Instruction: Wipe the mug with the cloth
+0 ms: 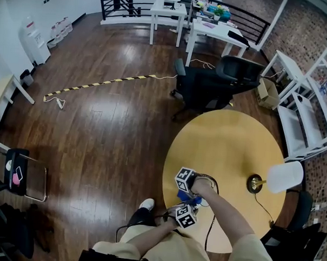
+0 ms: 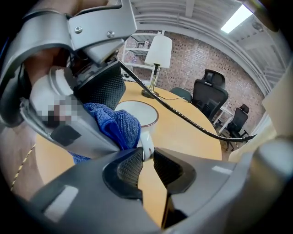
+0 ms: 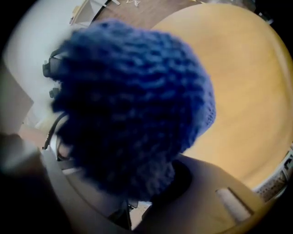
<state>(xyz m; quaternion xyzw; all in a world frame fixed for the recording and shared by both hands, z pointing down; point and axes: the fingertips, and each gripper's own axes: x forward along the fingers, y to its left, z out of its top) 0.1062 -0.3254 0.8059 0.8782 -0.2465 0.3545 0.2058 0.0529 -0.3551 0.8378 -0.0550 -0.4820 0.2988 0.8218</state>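
At the near edge of the round yellow table both grippers meet. My left gripper is shut on the handle of a white mug. A blue cloth lies bunched against the mug's side. My right gripper is shut on that blue cloth, which fills most of the right gripper view and hides the jaws' tips. In the head view the right gripper is just above the left gripper, with the cloth between them; the mug is hidden there.
A lamp with a white shade stands on the table's right side, its black cable trailing across the top. A black office chair sits beyond the table. Wooden floor lies to the left.
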